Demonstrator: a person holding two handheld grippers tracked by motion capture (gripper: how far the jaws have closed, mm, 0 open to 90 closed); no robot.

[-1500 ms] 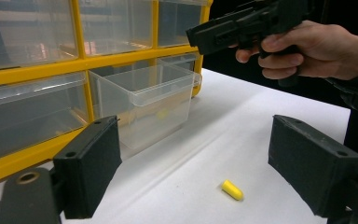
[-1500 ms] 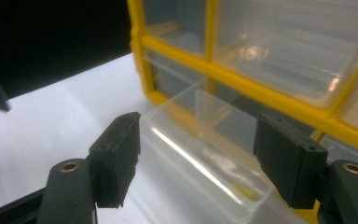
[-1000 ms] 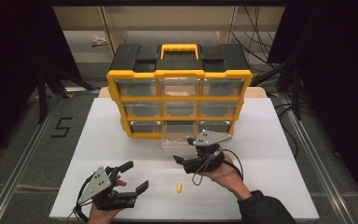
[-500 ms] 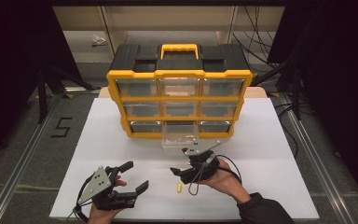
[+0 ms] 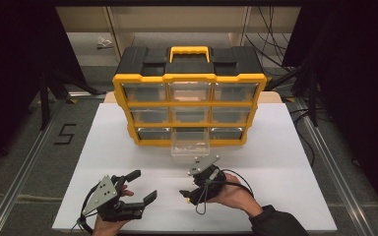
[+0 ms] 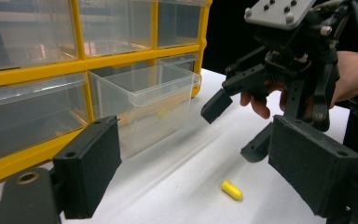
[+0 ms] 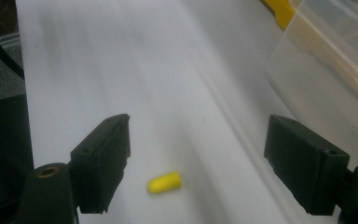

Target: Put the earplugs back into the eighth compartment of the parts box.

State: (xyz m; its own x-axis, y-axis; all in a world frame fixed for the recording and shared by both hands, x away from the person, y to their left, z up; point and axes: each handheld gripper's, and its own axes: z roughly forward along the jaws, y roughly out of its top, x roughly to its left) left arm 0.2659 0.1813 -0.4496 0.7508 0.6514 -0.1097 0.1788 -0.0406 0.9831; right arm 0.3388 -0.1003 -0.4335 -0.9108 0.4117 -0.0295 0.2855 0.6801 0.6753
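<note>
Yellow plug (image 7: 164, 182) now sits between my right gripper's (image 7: 200, 163) wide-open jaws after I dropped down; pickup looks next, left gripper (image 5: 137, 188) idle, open.

Bright table (image 5: 103, 147), dark surroundings; right gripper view blurred, perhaps by motion.

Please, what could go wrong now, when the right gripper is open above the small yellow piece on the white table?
1. The yellow piece is small and rounded and lies nearer one jaw of the right gripper, so closing could push it away or let it roll.
2. The pulled-out clear drawer stands near; the hand could bump it.
3. The left gripper rests open nearby, so the two could collide.
</note>
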